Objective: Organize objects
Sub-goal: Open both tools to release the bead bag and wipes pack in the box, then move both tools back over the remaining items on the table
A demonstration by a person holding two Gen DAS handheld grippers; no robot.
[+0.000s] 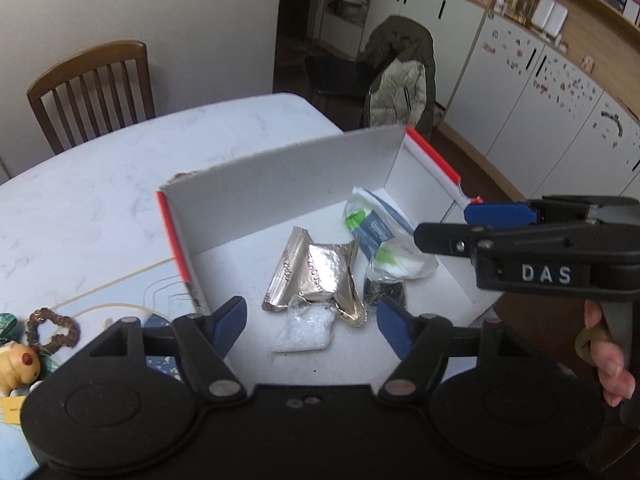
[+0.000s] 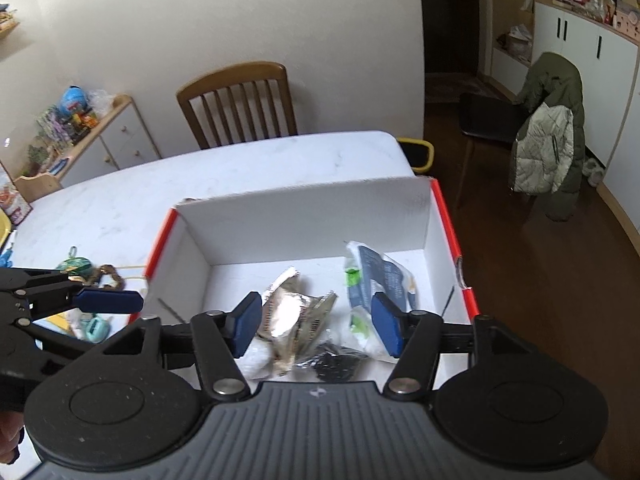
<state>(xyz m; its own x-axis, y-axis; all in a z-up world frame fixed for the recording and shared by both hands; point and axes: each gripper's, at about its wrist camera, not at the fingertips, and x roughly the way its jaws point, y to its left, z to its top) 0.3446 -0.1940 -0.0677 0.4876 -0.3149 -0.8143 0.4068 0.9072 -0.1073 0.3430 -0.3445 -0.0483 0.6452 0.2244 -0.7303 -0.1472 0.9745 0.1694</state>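
A: Both claws hang spread and empty over the near end of the white box [image 2: 304, 220]. The left gripper [image 1: 310, 326] sits right above the white granule packet [image 1: 302, 330], nearest of all.

B: And the right gripper [image 2: 316, 326]?

A: Over the black sachet [image 2: 334, 364]. Beyond lies the silver foil wrapper [image 1: 320, 276], long axis running away toward the box's far wall; the tissue pack [image 1: 374, 228] is toward the far right corner.

B: Obstacles?

A: The trinkets, a brown heart wreath [image 1: 54, 326] among them, lie outside the box's left wall, likelier the left gripper's job.

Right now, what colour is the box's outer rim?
Red-orange on the box rim, white inside; clearest in the right wrist view.
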